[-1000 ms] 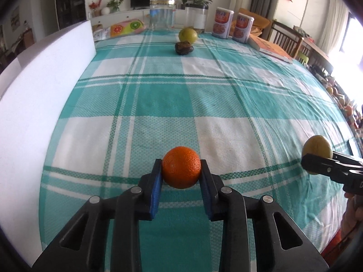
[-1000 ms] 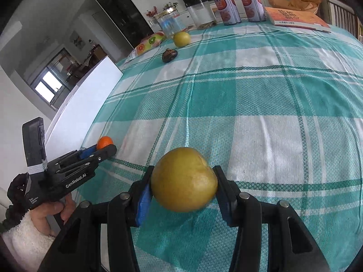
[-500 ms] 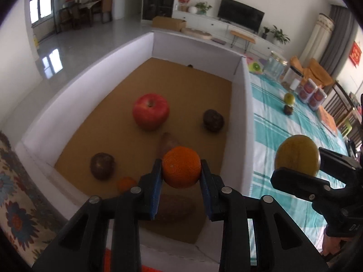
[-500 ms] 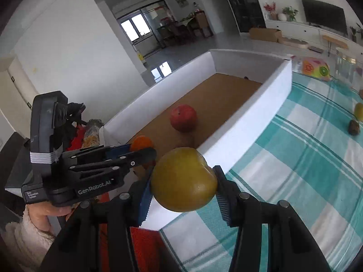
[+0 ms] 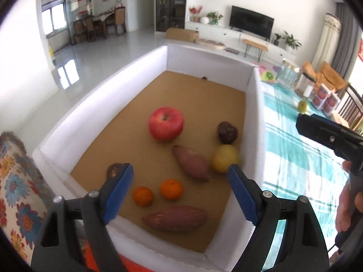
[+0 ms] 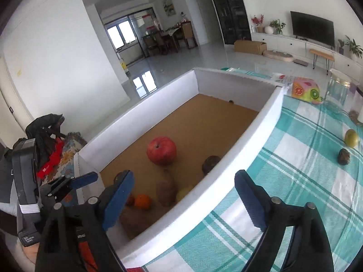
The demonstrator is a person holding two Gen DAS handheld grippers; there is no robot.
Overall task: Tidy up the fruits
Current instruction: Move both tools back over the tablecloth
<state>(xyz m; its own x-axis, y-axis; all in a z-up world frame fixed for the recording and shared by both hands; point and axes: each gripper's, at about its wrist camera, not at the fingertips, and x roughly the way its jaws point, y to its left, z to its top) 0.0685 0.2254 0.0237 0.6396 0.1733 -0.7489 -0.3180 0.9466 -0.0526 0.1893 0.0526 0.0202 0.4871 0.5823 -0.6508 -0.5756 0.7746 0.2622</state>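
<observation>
My left gripper and right gripper are opening, empty; a slightly blurred round yellow-green fruit lies in the white-walled, brown-floored box beside the teal checked tablecloth.

Fruits in box, tablecloth rightward

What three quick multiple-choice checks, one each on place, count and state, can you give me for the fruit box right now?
1. Where is the red apple?
A. on the checked cloth
B. inside the white box
C. between gripper jaws

2. How many small oranges lie in the box?
A. one
B. two
C. four

3. What is between the left gripper jaws?
A. nothing
B. an orange
C. a sweet potato

Answers: 1 B, it sits on the box's brown floor. 2 B, the pair lies side by side near the front wall. 3 A, the jaws are opening with only air between them.
</observation>
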